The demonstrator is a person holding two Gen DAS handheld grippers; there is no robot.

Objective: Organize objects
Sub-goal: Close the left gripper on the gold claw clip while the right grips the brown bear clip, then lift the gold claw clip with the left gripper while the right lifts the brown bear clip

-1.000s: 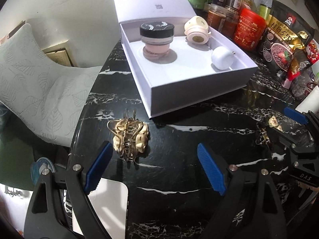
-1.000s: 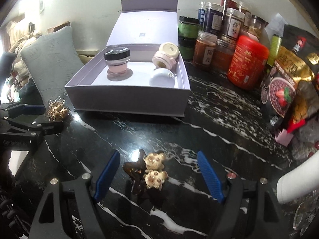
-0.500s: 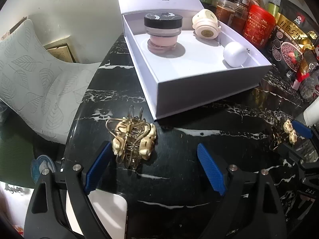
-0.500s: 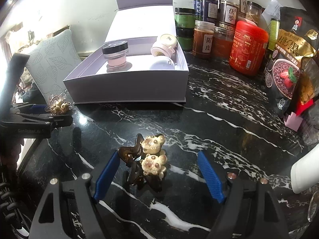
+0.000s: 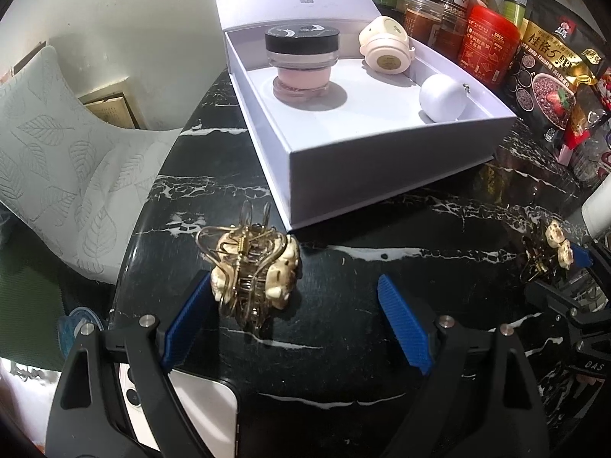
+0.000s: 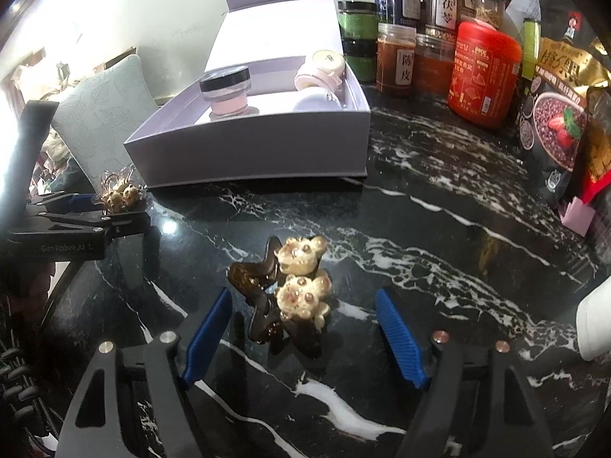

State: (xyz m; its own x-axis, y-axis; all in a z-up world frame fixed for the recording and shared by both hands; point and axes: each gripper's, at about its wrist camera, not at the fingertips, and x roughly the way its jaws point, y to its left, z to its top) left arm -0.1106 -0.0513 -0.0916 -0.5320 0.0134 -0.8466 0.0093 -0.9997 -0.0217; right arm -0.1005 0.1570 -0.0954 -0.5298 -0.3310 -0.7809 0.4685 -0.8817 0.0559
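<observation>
Left gripper [image 5: 294,318]: spread wide, its left pad beside the gold wire hair claw with cream beads [image 5: 250,273] on the black marble table [image 5: 343,267].
Right gripper [image 6: 303,334]: closing around the brown claw clip with cream bears [image 6: 290,282], pads apart from it.

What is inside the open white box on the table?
The box holds three things: a black-lidded jar of pink cream, a cream jar on its side, a white round case. Nothing is visibly hidden.

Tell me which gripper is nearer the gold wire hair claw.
Left. The left gripper has the gold wire hair claw by its left pad; the right gripper, jaws closing around the brown bear clip, is farther along the table.
</observation>
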